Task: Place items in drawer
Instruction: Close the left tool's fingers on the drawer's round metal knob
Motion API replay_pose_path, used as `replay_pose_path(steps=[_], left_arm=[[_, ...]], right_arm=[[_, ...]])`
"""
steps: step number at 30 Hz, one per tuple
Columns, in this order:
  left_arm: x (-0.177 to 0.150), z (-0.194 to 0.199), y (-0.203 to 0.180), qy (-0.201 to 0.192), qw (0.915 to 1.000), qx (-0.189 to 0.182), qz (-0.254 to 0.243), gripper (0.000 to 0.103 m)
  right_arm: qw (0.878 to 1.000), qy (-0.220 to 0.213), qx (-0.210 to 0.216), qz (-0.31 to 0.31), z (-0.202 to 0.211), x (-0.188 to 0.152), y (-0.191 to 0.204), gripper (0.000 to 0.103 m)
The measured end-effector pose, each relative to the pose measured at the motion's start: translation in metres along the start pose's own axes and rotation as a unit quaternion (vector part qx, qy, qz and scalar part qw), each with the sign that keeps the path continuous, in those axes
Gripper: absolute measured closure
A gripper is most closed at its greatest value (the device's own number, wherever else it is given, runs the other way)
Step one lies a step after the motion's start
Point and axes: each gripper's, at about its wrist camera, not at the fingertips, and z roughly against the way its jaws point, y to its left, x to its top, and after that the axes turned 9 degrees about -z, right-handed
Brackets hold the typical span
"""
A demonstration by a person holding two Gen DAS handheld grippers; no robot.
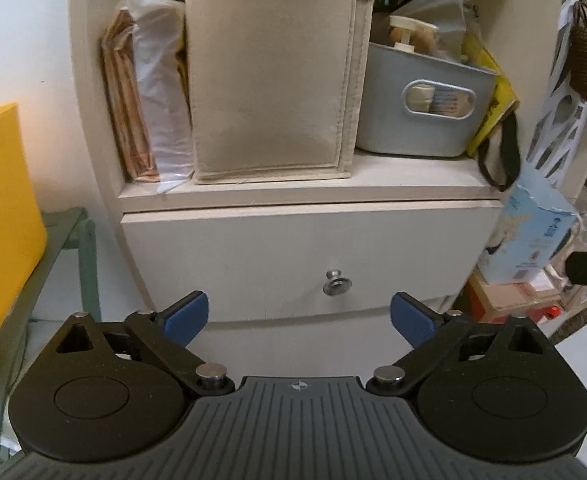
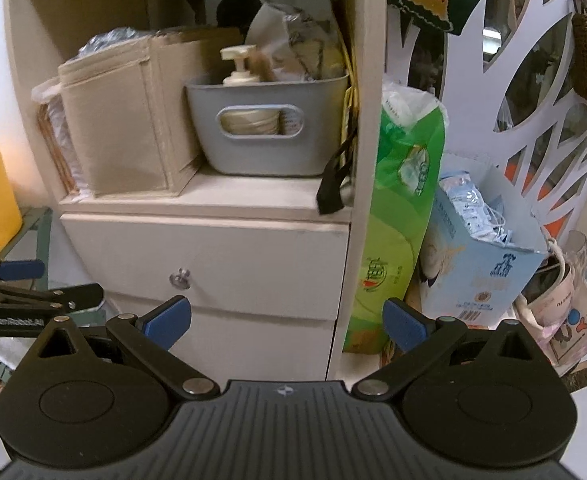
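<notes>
Here both tongs stand wide open and hold nothing. The left gripper [image 1: 298, 318] points at the upper drawer [image 1: 293, 248], which is closed; its metal knob [image 1: 336, 282] lies just ahead, between the two blue pads and a little toward the right pad. The right gripper [image 2: 287, 320] faces the right edge of the same drawer [image 2: 213, 260], with the knob [image 2: 180, 278] ahead of its left pad. On the shelf above the drawer stand a beige fabric box [image 1: 271, 84] and a grey basket [image 1: 425, 100] beside it. Ahead of the right pad of the right gripper, a green package [image 2: 401, 208] leans on the cabinet side, and a light blue carton [image 2: 481, 256] stands further right. A yellow bin [image 1: 1, 200] is far to the left of the left gripper.
</notes>
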Motion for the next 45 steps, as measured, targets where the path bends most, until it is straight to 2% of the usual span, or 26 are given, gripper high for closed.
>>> replay_pose_path(steps=[2, 7, 11, 13, 17, 19, 23, 26, 29, 35, 45], left_arm=[[0.002, -0.012, -0.004, 0.008, 1.0000, 0.004, -0.001, 0.014], [0.006, -0.038, -0.012, 0.021, 0.9997, 0.007, 0.007, 0.041], [0.008, -0.057, -0.016, 0.030, 0.9992, -0.003, 0.026, 0.049], [0.010, -0.066, -0.019, 0.034, 0.9989, -0.005, 0.031, 0.060], [0.013, -0.085, -0.024, 0.049, 0.9976, -0.011, 0.046, 0.071], [0.015, -0.092, -0.026, 0.053, 0.9973, -0.011, 0.049, 0.079], [0.017, -0.100, -0.030, 0.047, 0.9979, -0.002, 0.045, 0.086], [0.016, -0.102, -0.032, 0.045, 0.9981, 0.002, 0.041, 0.087], [0.015, -0.102, -0.035, 0.047, 0.9985, 0.006, 0.028, 0.095], [0.008, -0.099, -0.042, 0.054, 0.9984, 0.012, 0.010, 0.096], [-0.010, -0.081, -0.051, 0.060, 0.9981, 0.016, 0.008, 0.096]], right_arm=[[1.000, -0.001, 0.001, 0.000, -0.004, 0.005, -0.005, 0.000], [1.000, -0.001, 0.006, 0.002, -0.010, 0.014, -0.017, 0.000], [1.000, 0.004, 0.008, 0.004, -0.017, 0.020, -0.028, 0.000], [1.000, 0.006, 0.009, 0.004, -0.019, 0.022, -0.034, 0.000], [1.000, 0.010, 0.007, 0.004, -0.024, 0.025, -0.044, 0.000], [1.000, 0.011, 0.006, 0.006, -0.026, 0.026, -0.048, 0.000], [1.000, 0.014, 0.002, 0.008, -0.029, 0.027, -0.056, 0.000], [1.000, 0.016, -0.002, 0.006, -0.031, 0.027, -0.063, 0.000], [1.000, 0.016, -0.004, 0.006, -0.031, 0.027, -0.067, 0.000], [1.000, 0.021, 0.001, 0.004, -0.032, 0.028, -0.071, 0.000], [0.999, 0.018, 0.036, 0.011, -0.039, 0.044, -0.059, 0.000]])
